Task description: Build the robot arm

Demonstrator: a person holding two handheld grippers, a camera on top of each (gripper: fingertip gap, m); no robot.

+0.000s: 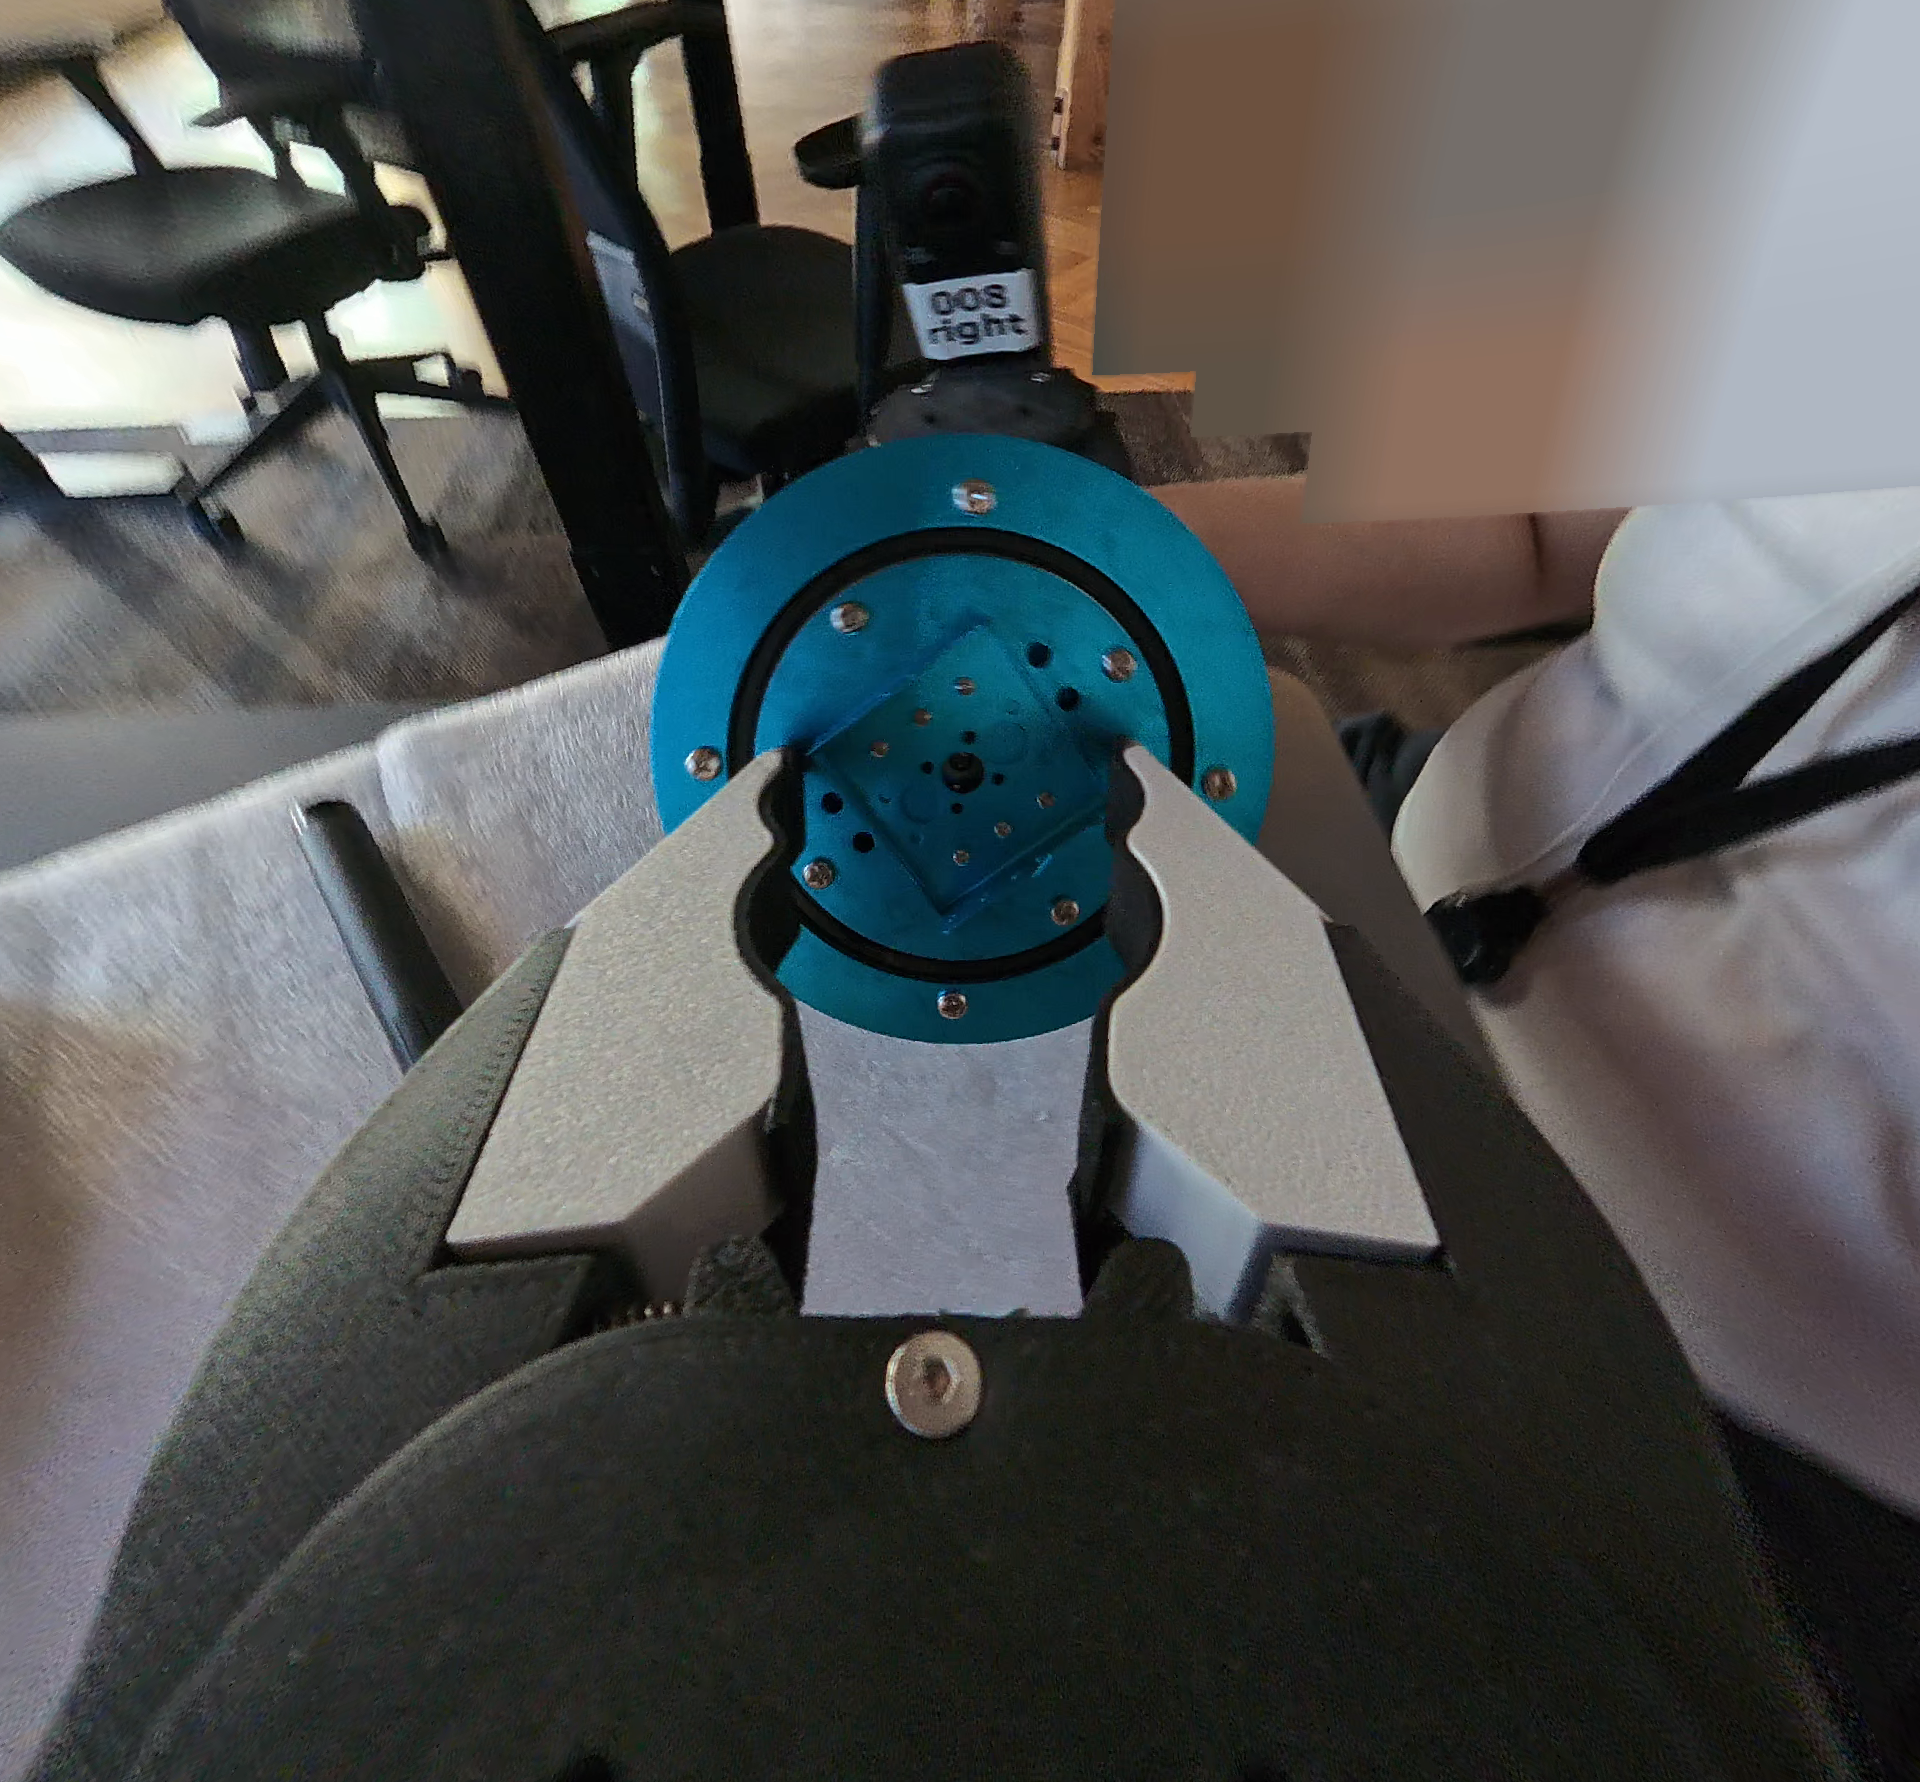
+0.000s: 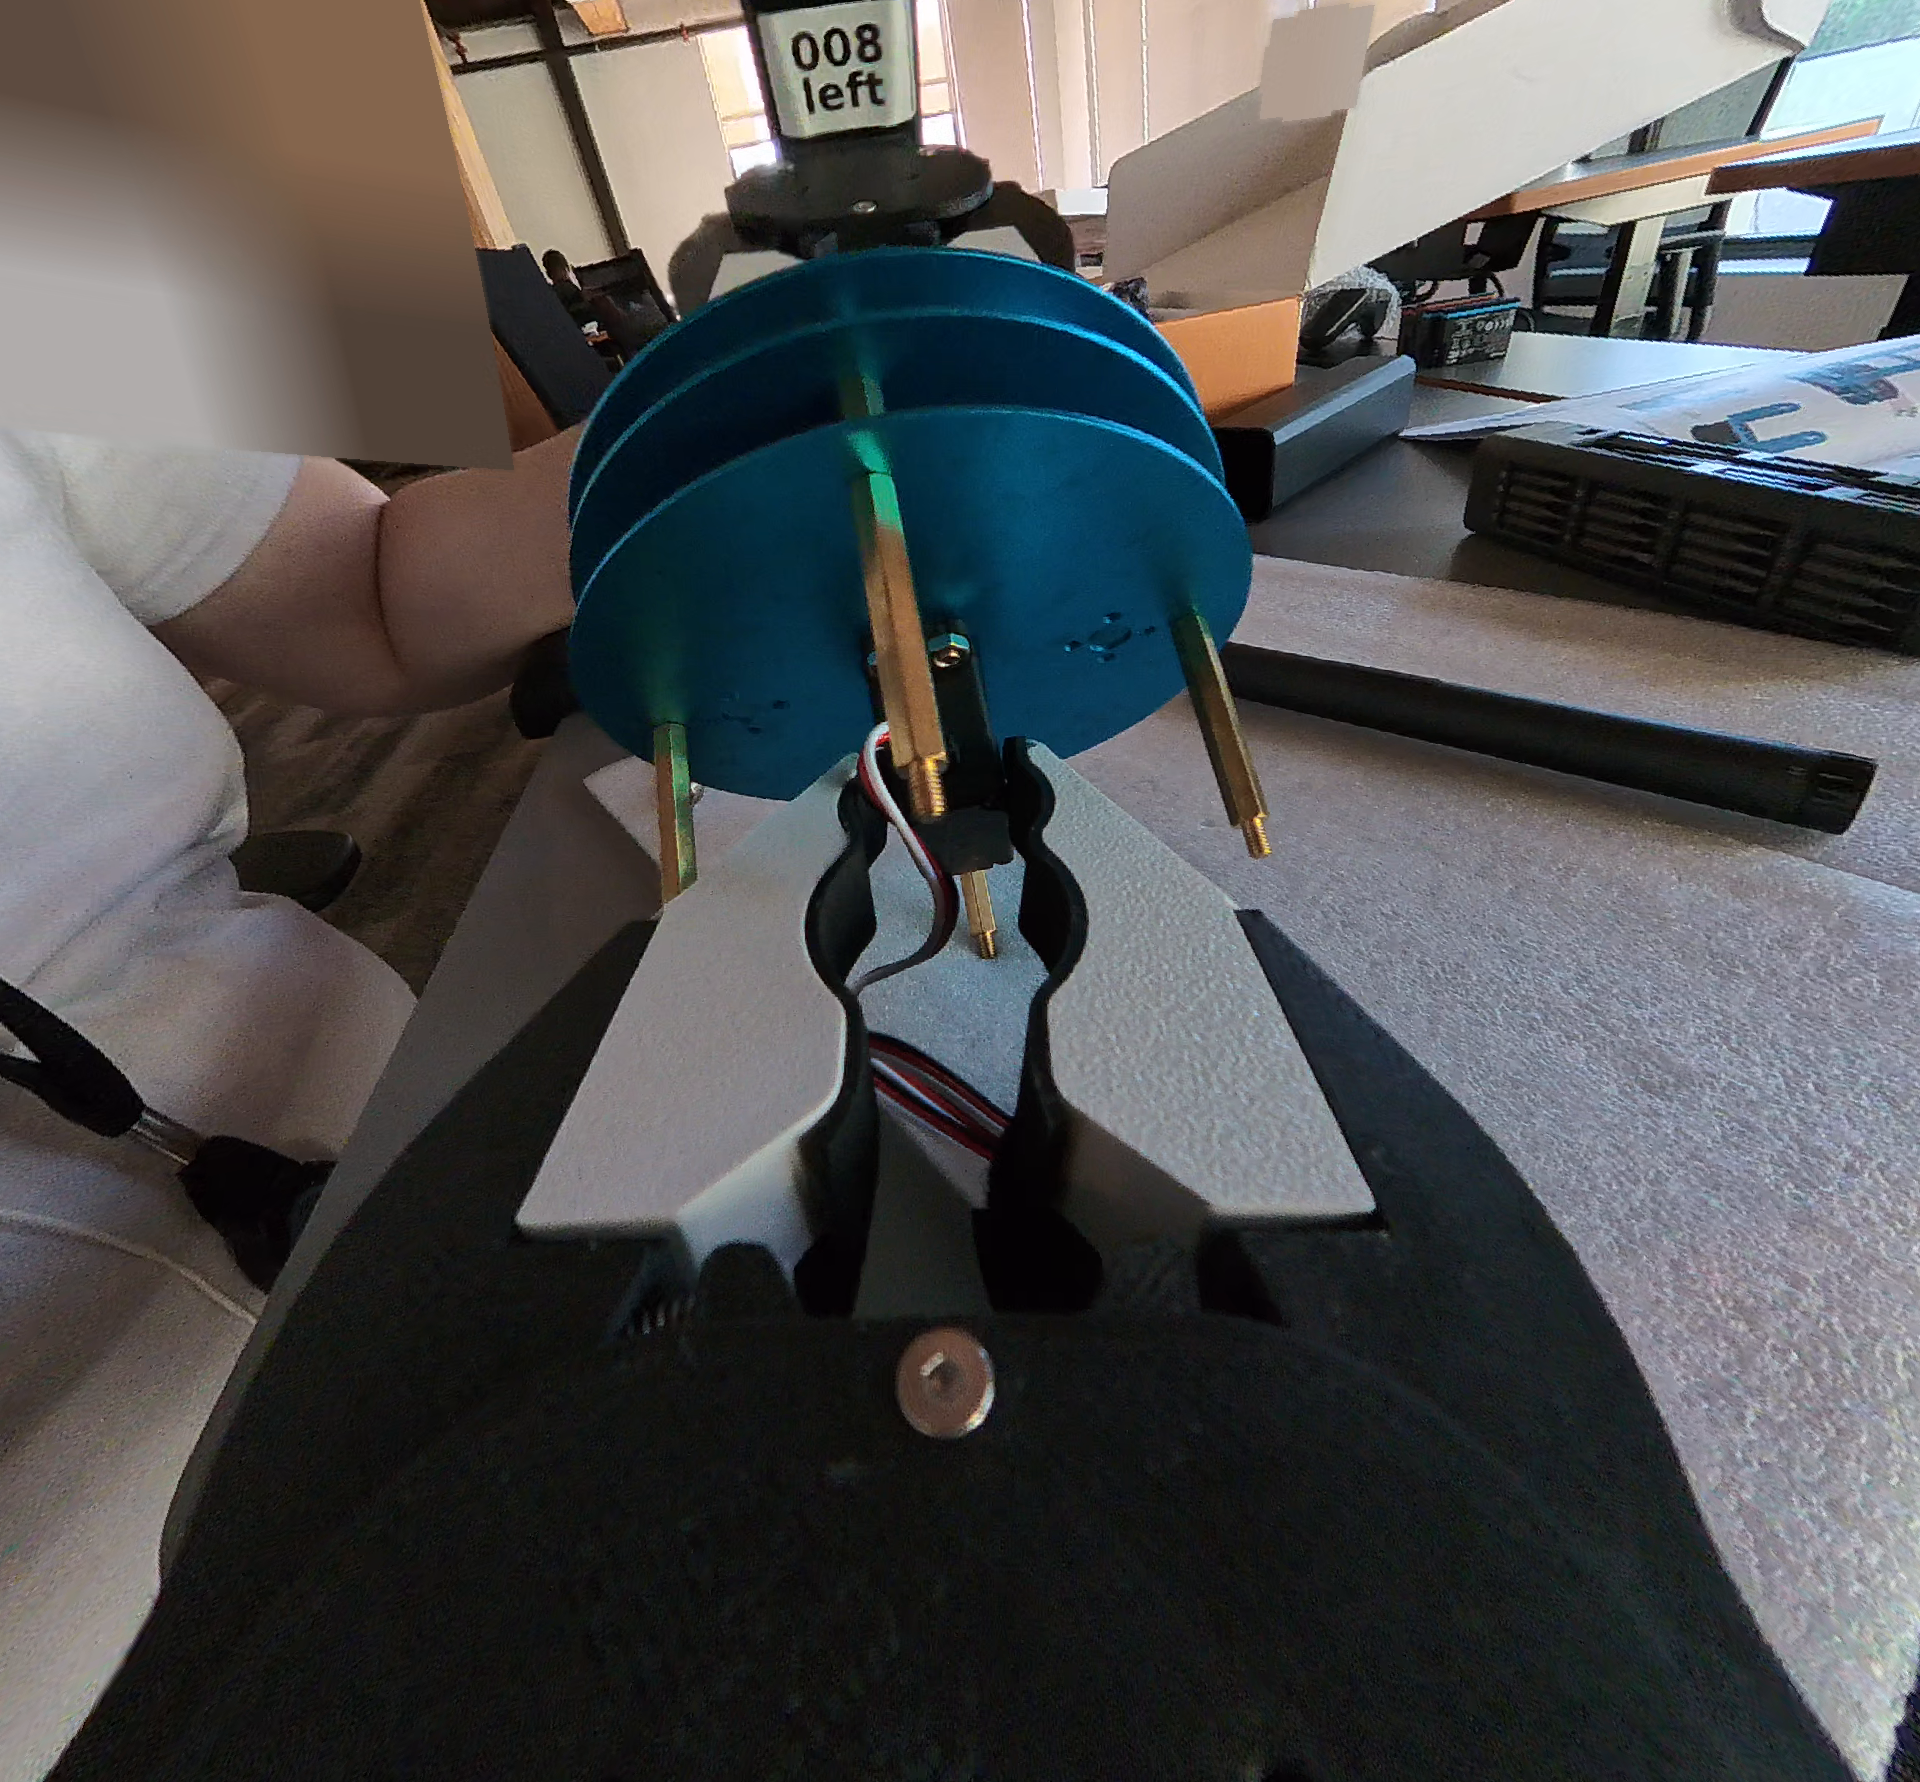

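A blue metal disc assembly, three stacked round plates on brass standoffs, is held in the air between both grippers. My right gripper is shut on the black servo block under the lowest plate; red, white and black wires run back between the fingers. In the left wrist view the top plate faces me, with a black ring and several screws. My left gripper is closed across the corners of its raised square block. Each gripper shows behind the assembly in the other's view.
A grey foam mat covers the table, with a black rod lying on it. A black slotted case and an open cardboard box stand behind. A person in a white shirt sits close by. Office chairs stand beyond. My hands' fingertips stand some 5 centimeters from each other. It is some 12 centimeters from my right tips to the black rod. It is also in sight in the left wrist view.
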